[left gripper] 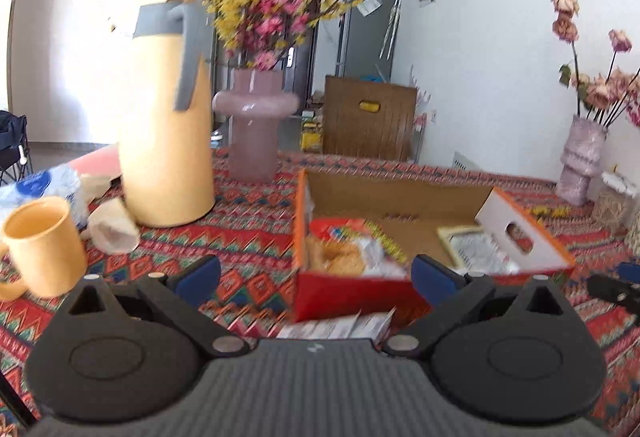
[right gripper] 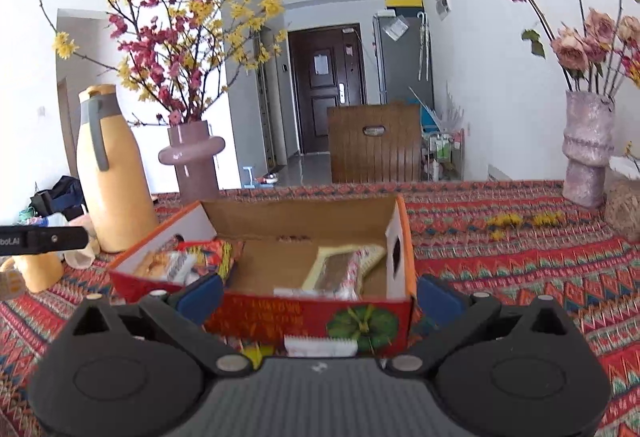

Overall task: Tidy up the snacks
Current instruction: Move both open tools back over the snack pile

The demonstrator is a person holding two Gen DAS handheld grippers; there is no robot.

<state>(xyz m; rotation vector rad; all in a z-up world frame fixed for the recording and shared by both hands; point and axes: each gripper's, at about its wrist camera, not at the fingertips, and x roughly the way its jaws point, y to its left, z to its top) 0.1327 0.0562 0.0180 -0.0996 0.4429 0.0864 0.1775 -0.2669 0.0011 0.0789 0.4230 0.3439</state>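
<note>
While both hover: grippers before the open red cardboard box (right gripper: 308,313).
Left gripper (left gripper: 316,271): spread, empty.
Right gripper (right gripper: 320,295): spread, empty.
Inside box: red snack packet (right gripper: 208,257), pale wrapped bar (right gripper: 344,269).

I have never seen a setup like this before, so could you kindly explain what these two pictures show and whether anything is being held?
Each picture comes from a camera on a hand-held two-finger gripper, looking forward along its blue-padded fingers. The first is the left gripper, the second the right gripper; both are open and hold nothing. On the patterned tablecloth sits an open cardboard box containing a red snack packet and a pale-edged packet. A white packet lies in front of the box. Left of it stand a yellow flask, a yellow mug and a pink vase.
</note>
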